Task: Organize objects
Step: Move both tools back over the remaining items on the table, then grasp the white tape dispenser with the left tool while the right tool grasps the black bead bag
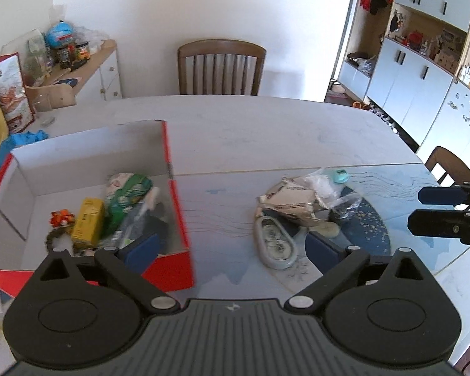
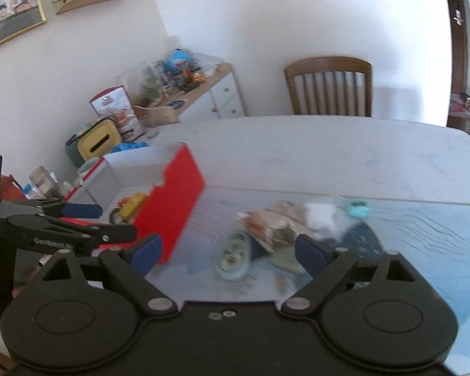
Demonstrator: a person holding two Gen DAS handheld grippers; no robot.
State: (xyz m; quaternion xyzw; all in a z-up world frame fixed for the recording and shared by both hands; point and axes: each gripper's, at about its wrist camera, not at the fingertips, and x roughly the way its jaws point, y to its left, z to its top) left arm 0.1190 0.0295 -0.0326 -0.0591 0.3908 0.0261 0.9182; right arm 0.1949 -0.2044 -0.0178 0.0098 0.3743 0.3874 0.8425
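Open right tongs [image 2: 228, 252], red box [image 2: 169, 206], clutter pile [image 2: 285, 222]

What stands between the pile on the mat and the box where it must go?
Only the box's red side wall stands between them; the table strip from the pile to the box is bare. Items must be lifted over that wall. Both hand-held grippers, left and right, are open and empty.
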